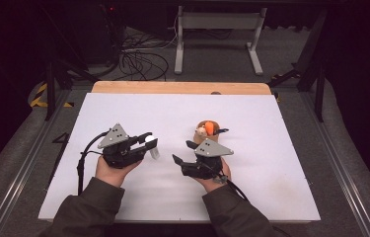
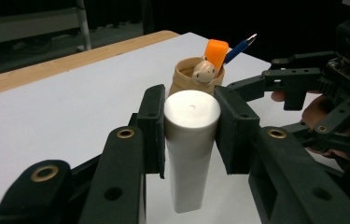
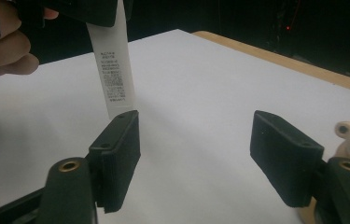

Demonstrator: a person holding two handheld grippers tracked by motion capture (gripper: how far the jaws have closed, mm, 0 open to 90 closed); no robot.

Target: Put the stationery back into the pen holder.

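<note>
The left gripper (image 1: pixel 149 144) is clamped on a white tube (image 2: pixel 190 149); in the left gripper view its two black pads press the tube's sides just under the flat cap, and the tube hangs upright between them. In the high view the tube (image 1: pixel 153 148) sits at the gripper's tip, left of the cup (image 1: pixel 203 134) and well apart from it, over the white counter (image 1: pixel 123 113). In the right gripper view the tube (image 3: pixel 114 70) shows a block of small print on its side, too fine to read, and its lower end comes down close to the counter; whether it touches cannot be told.

The right gripper (image 1: pixel 182 152) holds nothing. Its jaws stand moderately wide, with bare counter between the pads in the right gripper view. In the high view it lies just in front of the cup, on the person's side, and points toward the tube.

The cup is tan and stands upright on the counter, right of the tube. In the left gripper view it holds an orange block (image 2: pixel 216 52), a blue pen (image 2: pixel 239 48) leaning out to the right, and a small beige figure (image 2: pixel 203 73) against its near rim.
</note>
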